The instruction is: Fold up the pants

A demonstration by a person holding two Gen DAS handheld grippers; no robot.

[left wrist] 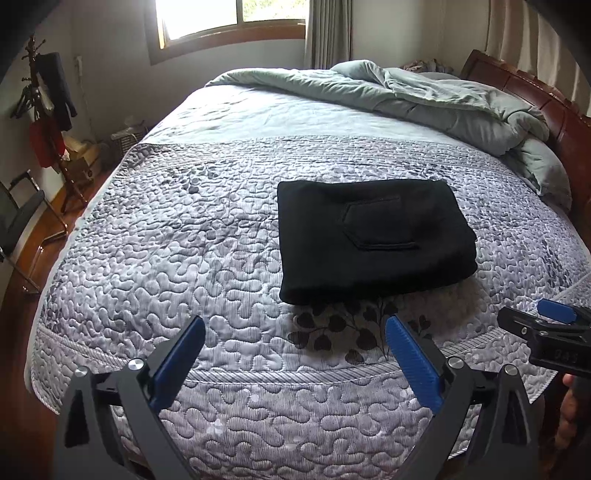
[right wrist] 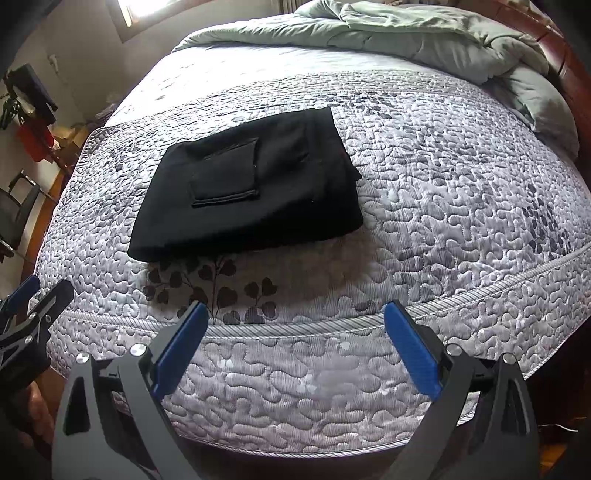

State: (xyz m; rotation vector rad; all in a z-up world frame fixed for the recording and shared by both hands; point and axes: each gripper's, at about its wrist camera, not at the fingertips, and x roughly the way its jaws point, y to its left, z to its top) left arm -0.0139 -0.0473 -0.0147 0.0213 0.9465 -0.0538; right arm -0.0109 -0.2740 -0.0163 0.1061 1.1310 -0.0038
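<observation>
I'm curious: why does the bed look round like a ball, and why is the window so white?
Both views: the fisheye lens bends the bed into a dome. Left view: daylight overexposes the window to white. Right view: the pants cast a soft shadow.

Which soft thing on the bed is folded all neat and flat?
The black pants, lying as a tidy rectangle with a pocket on top, on the quilted bedspread. The green comforter is bunched up and rumpled near the headboard.
</observation>
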